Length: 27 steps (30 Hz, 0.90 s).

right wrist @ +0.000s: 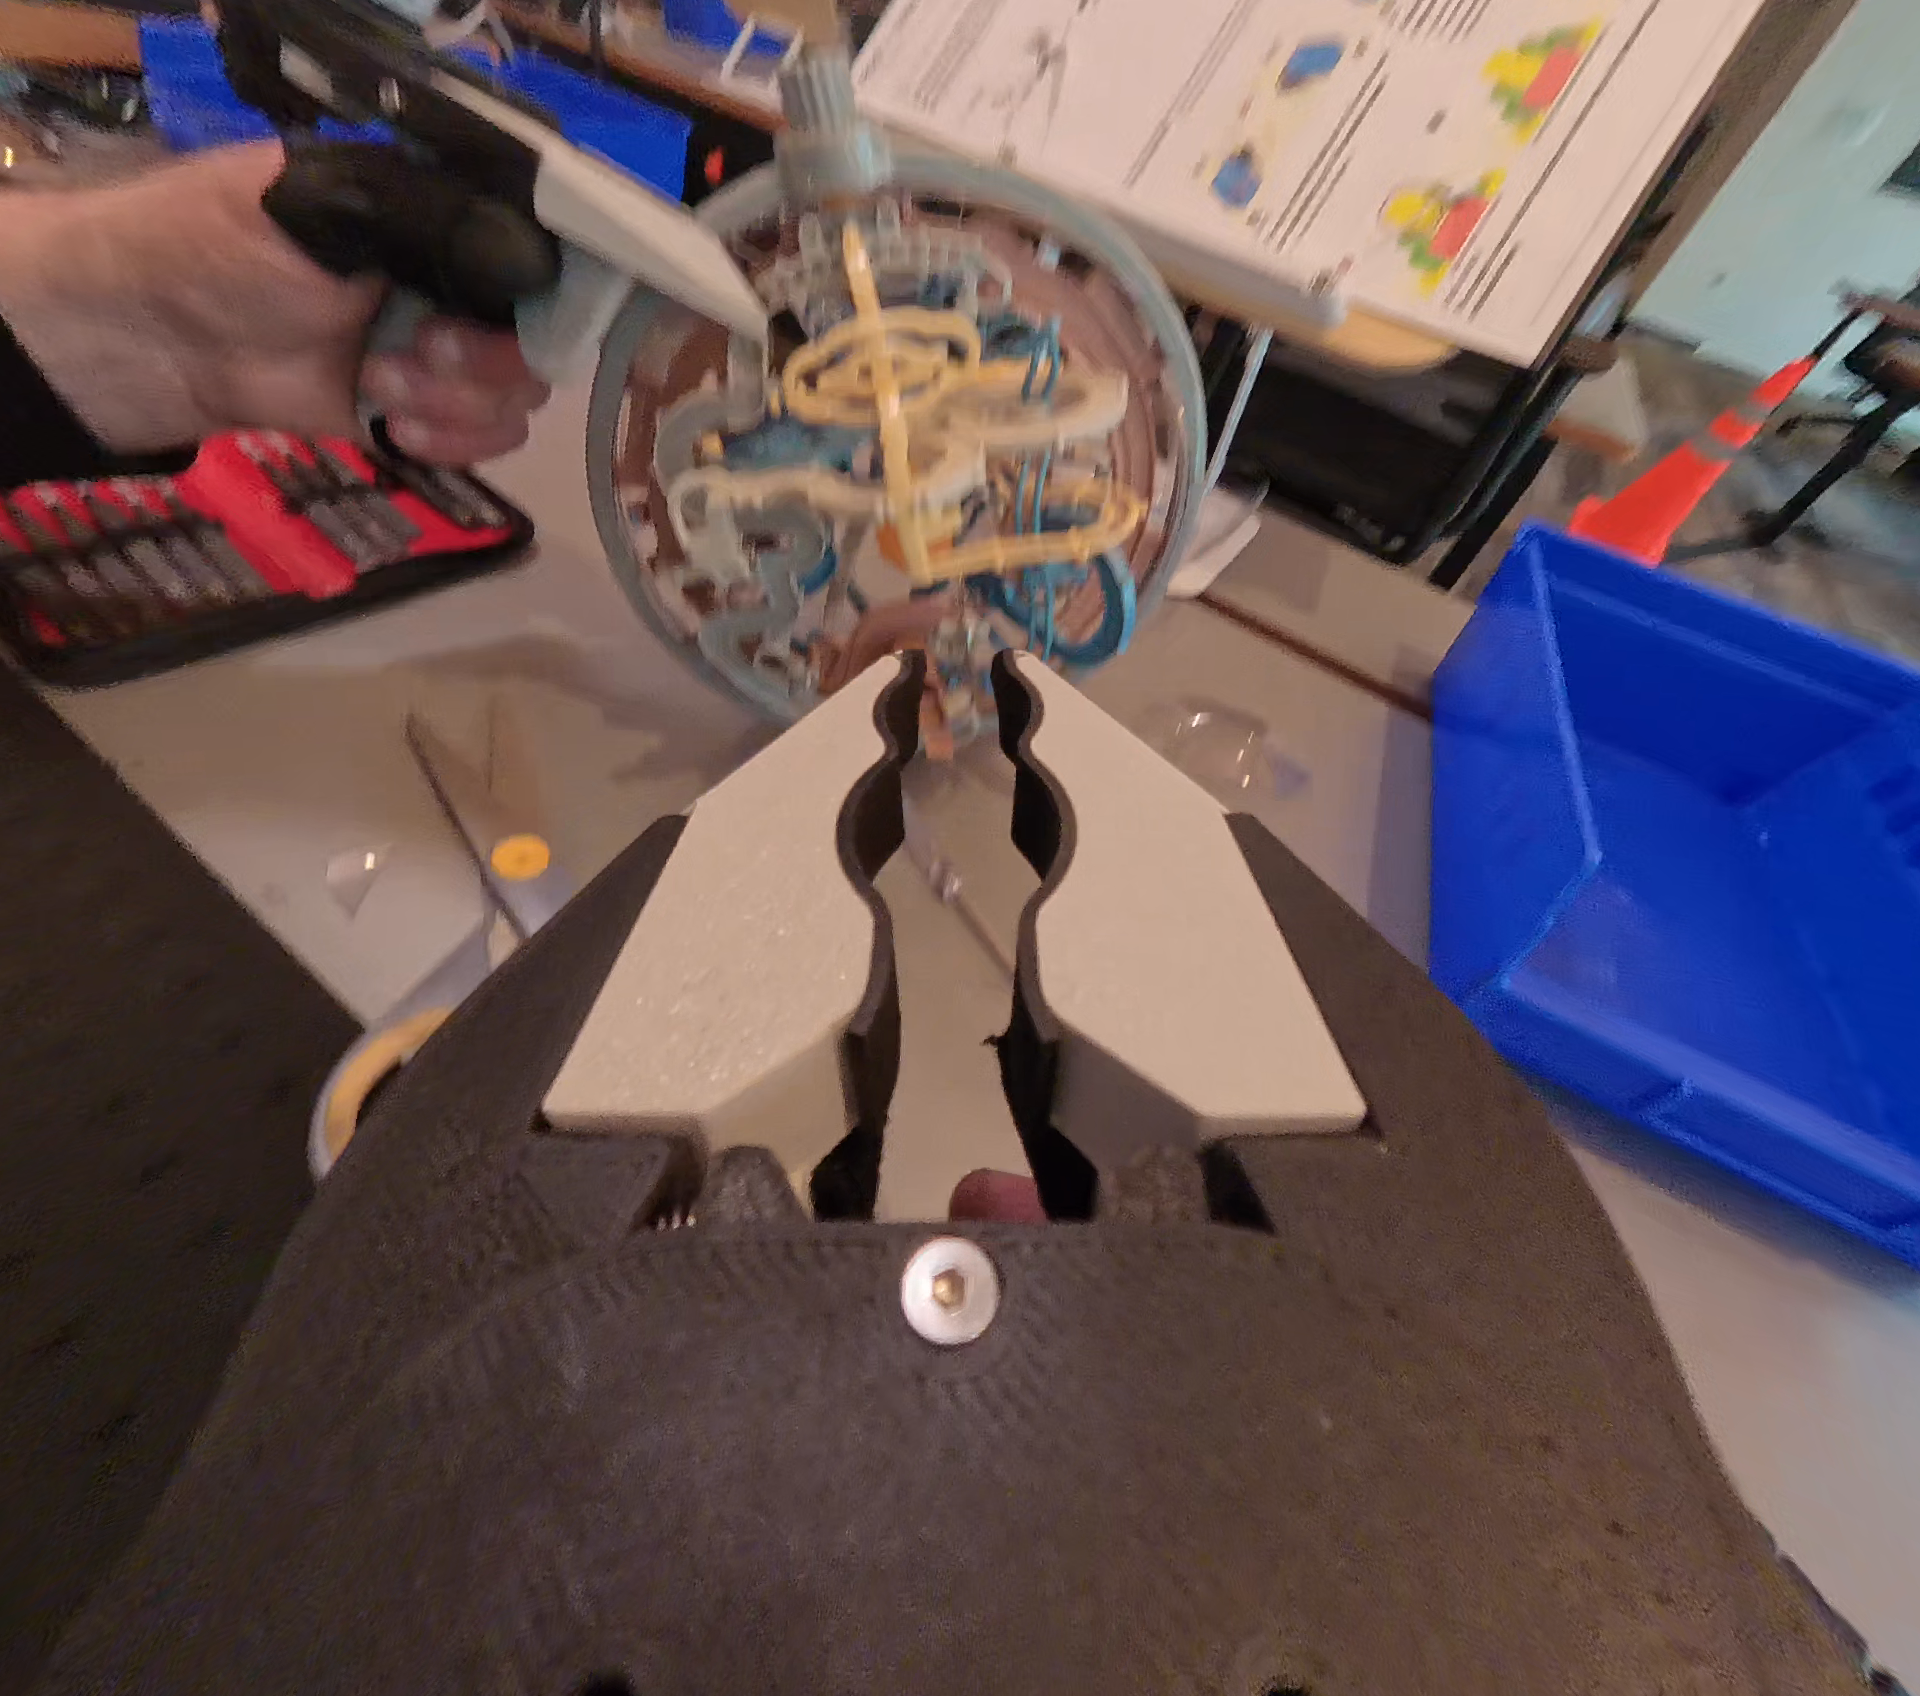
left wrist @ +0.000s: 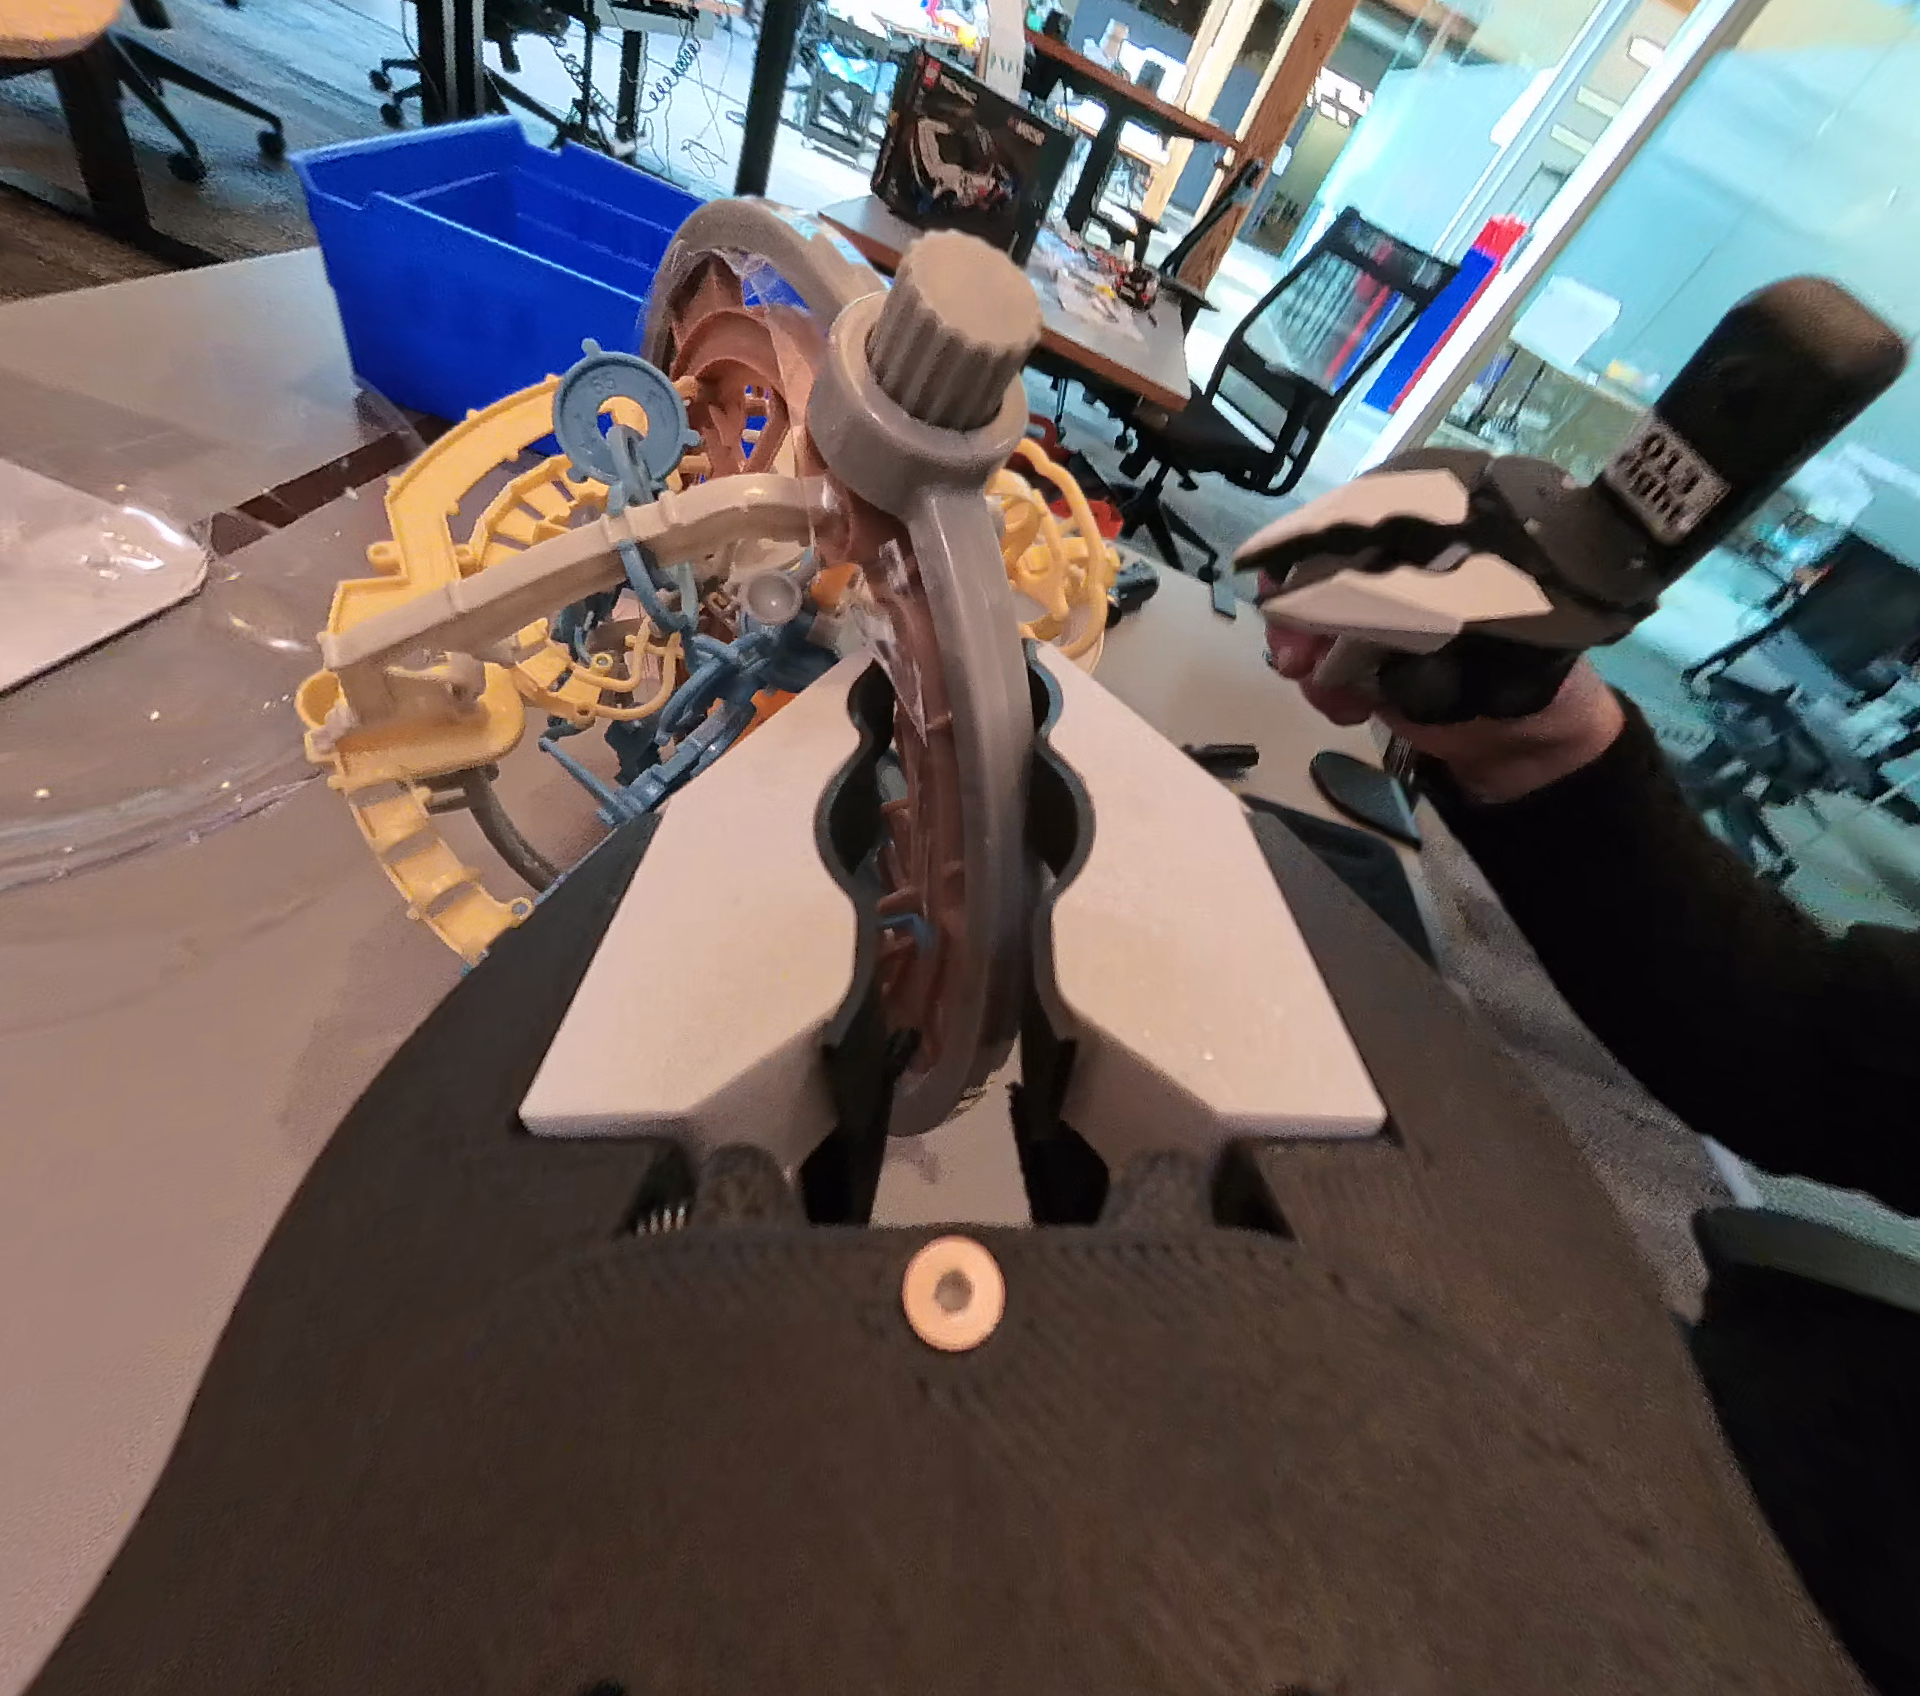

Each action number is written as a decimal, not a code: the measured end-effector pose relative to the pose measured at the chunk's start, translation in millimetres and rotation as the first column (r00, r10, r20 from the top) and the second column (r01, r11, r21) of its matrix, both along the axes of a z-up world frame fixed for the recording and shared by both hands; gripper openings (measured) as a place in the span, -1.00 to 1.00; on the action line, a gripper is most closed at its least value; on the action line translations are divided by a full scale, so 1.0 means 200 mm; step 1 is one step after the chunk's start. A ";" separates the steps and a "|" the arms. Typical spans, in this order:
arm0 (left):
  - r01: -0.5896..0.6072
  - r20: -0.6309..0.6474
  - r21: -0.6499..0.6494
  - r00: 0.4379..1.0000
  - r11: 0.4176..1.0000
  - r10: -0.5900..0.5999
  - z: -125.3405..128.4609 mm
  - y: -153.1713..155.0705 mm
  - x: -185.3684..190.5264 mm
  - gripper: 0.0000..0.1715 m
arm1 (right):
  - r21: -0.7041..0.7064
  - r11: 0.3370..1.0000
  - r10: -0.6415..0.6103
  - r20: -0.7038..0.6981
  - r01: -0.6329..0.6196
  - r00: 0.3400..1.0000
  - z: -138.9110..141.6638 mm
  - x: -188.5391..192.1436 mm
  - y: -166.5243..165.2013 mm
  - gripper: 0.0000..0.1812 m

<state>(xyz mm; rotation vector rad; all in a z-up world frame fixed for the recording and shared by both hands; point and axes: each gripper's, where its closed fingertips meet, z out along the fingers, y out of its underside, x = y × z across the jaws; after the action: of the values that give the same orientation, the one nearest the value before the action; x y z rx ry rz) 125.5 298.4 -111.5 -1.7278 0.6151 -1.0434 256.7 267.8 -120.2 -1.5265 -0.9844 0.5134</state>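
Workshop clutter surrounds a grey desk (right wrist: 312, 742) carrying a blue bin (right wrist: 1683, 867). Left tongs (left wrist: 956, 711) grip the grey ring (left wrist: 971, 711) of a maze ball (right wrist: 894, 441), knob (left wrist: 951, 321) pointing upward. Right tongs (right wrist: 951, 680) sit slightly parted, holding nothing, just beside its lower edge.

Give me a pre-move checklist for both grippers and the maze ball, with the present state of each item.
1. Left gripper shut on the maze ball's grey ring: ok.
2. Right gripper holding nothing: ok; its jaws stand slightly apart.
3. Right gripper clear of the maze ball: cannot tell; the tips sit at its lower edge.
4. Grey knob on the ring unobstructed: ok.
5. Blue bin clear of the right gripper: ok.
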 end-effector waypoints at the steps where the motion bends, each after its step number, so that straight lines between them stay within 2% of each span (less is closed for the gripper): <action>1: -0.012 0.026 -0.019 1.000 1.000 0.012 0.00 0.02 -0.02 -0.75 | -0.046 0.999 0.011 0.064 -0.008 0.998 -0.07 0.02 0.01 -0.85; 4: -0.027 0.097 -0.089 0.995 0.996 0.036 -0.01 0.05 -0.07 -0.75 | -0.111 0.993 0.068 0.266 -0.040 0.961 -0.27 -0.01 0.07 -0.81; 7: -0.027 0.188 -0.192 0.980 0.981 0.064 -0.06 0.10 -0.12 -0.76 | -0.119 0.992 0.079 0.447 -0.028 0.891 -0.46 -0.05 0.19 -0.75; 9: 0.010 0.215 -0.259 0.976 0.966 0.047 -0.12 0.11 -0.13 -0.75 | -0.165 0.986 0.092 0.513 -0.007 0.854 -0.55 -0.08 0.27 -0.72; 11: 0.025 0.261 -0.269 0.964 0.963 0.048 -0.12 0.12 -0.14 -0.75 | -0.225 0.974 0.111 0.521 0.011 0.846 -0.61 -0.12 0.35 -0.73; 14: 0.007 0.230 -0.248 0.972 0.969 0.052 -0.12 0.12 -0.17 -0.75 | -0.234 0.971 0.105 0.613 0.053 0.783 -0.69 -0.09 0.47 -0.73; 17: 0.020 0.253 -0.240 0.967 0.970 0.042 -0.12 0.12 -0.18 -0.75 | -0.339 0.939 0.174 0.602 0.052 0.779 -0.75 -0.10 0.50 -0.66; 21: 0.068 0.314 -0.252 0.949 0.965 0.015 -0.11 0.11 -0.18 -0.74 | -0.371 0.929 0.244 0.602 -0.005 0.760 -0.77 -0.12 0.48 -0.91; 27: 0.173 0.400 -0.263 0.915 0.949 -0.056 -0.11 0.08 -0.17 -0.75 | -0.441 0.897 0.294 0.544 -0.031 0.786 -0.75 -0.15 0.45 -0.91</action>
<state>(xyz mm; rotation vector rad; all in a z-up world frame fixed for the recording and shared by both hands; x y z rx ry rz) 91.8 314.2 -134.2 -1.6776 0.3204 -1.5803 227.7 357.6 -270.9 -2.0626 -1.5937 0.3722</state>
